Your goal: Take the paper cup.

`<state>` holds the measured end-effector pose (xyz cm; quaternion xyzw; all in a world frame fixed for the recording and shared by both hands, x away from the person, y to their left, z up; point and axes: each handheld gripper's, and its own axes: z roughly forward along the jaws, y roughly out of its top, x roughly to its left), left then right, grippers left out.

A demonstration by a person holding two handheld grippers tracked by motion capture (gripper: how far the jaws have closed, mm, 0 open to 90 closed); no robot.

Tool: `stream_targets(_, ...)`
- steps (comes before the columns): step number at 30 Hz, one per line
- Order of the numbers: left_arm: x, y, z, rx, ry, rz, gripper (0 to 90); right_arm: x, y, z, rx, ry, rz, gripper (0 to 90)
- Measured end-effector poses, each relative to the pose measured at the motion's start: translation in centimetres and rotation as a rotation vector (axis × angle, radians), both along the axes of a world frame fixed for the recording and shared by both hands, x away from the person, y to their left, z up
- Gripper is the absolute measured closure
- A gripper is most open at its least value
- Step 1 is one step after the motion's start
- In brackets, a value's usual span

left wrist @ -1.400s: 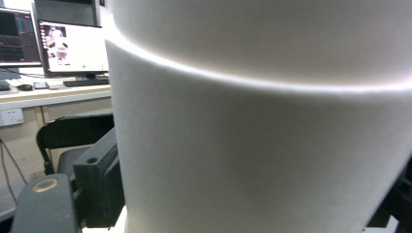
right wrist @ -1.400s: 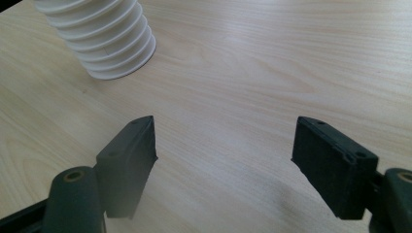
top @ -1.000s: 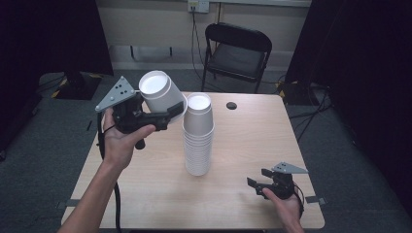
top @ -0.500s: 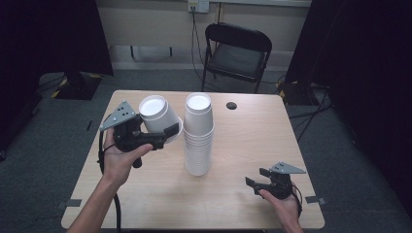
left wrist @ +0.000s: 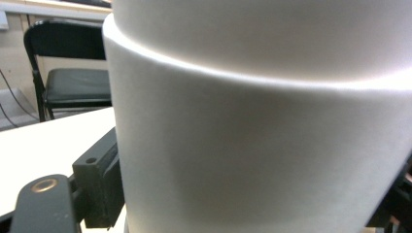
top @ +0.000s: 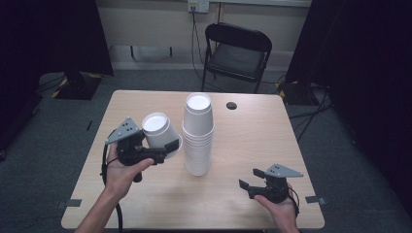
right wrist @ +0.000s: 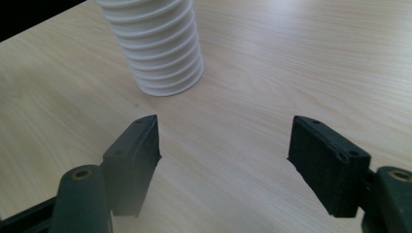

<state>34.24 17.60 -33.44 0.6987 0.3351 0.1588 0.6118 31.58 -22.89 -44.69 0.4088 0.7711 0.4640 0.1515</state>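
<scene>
White foam is what the left gripper's (top: 160,151) jaws are closed on: a single upside-down cup (top: 160,130), tilted, its flat base up and its rim low near the tabletop (top: 252,145). In the high view the cup sits between the jaws, ahead of the person's left hand (top: 121,167), which wraps the gripper's black body under its grey three-cornered plate (top: 124,129). In the left gripper view the cup's wall (left wrist: 262,145) is pressed close to the camera, with one black jaw pad against its left side; the other jaw is hidden behind the cup.

Just to the right of those jaws stands the stack of white cups (top: 197,136), also upside down, upright on the pale wood tabletop. The held cup is beside the stack, near it, and whether they touch cannot be told.

The right gripper (top: 248,187) rests low over the near right part of the tabletop, held by the right hand (top: 279,208). In the right gripper view (right wrist: 223,145) its jaws stand wide apart with nothing between them but bare wood. The ribbed foot of the stack (right wrist: 160,48) lies beyond the jaws, forward and toward the left one, well clear of both pads.

A small dark round hole (top: 231,105) marks the far side of the tabletop, and a black folding chair (top: 236,53) stands behind it.
</scene>
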Motion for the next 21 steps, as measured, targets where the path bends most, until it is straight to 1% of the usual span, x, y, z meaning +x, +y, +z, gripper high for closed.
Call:
stream_targets(2, -0.1, -0.1, -0.7, 0.003, 0.013, 0.010, 14.0, -0.3, 0.3, 0.2, 0.000, -0.006, 0.011, 27.7)
stream_targets(3, -0.1, -0.2, -1.0, 0.021, 0.017, 0.014, 14.0, -0.5, 0.5, 0.3, -0.002, -0.005, 0.021, 27.7)
stream_targets(4, -0.2, -0.5, -1.7, 0.047, 0.032, 0.014, 14.0, -0.7, 1.0, 0.5, -0.009, -0.011, 0.034, 28.7)
stream_targets(5, -0.2, -0.5, -1.7, 0.047, 0.032, 0.014, 14.1, -0.7, 1.0, 0.5, -0.009, -0.011, 0.034, 28.7)
stream_targets(6, -0.3, -0.5, -2.1, 0.046, 0.044, -0.004, 14.1, -0.8, 1.2, 0.6, -0.011, -0.016, 0.043, 29.0)
stream_targets(7, -0.4, -0.6, -2.5, 0.046, 0.048, -0.015, 14.0, -1.0, 1.7, 0.8, -0.020, -0.024, 0.064, 29.1)
stream_targets(9, -0.5, -0.7, -2.8, 0.040, 0.051, -0.011, 14.0, -1.1, 2.0, 0.9, -0.022, -0.026, 0.070, 29.4)
stream_targets(10, -0.6, -0.8, -3.1, 0.038, 0.057, -0.016, 14.0, -1.2, 2.5, 1.0, -0.029, -0.030, 0.094, 31.2)
stream_targets(11, -0.8, -0.9, -3.6, 0.047, 0.069, -0.021, 14.0, -1.3, 2.7, 1.1, -0.036, -0.037, 0.100, 31.4)
stream_targets(12, -0.8, -0.9, -3.6, 0.047, 0.069, -0.021, 14.0, -1.3, 2.7, 1.1, -0.036, -0.037, 0.100, 31.4)
stream_targets(14, -1.0, -0.9, -4.1, 0.038, 0.082, -0.028, 13.9, -1.4, 3.2, 1.3, -0.037, -0.036, 0.117, 31.6)
stream_targets(15, -1.4, -0.9, -4.4, 0.036, 0.092, -0.025, 13.9, -1.5, 3.7, 1.6, -0.041, -0.041, 0.132, 32.9)
stream_targets(18, -1.7, -0.9, -4.6, 0.044, 0.096, -0.013, 13.8, -1.5, 4.3, 1.9, -0.040, -0.046, 0.145, 33.7)
stream_targets(19, -2.0, -1.0, -4.9, 0.029, 0.098, -0.007, 13.8, -1.4, 4.9, 2.3, -0.033, -0.058, 0.165, 35.6)
stream_targets(20, -2.0, -1.0, -4.9, 0.029, 0.098, -0.007, 13.8, -1.4, 4.9, 2.3, -0.033, -0.058, 0.165, 35.6)
stream_targets(21, -2.1, -1.0, -4.9, 0.028, 0.109, -0.014, 13.8, -1.4, 5.7, 2.7, -0.030, -0.066, 0.189, 36.9)
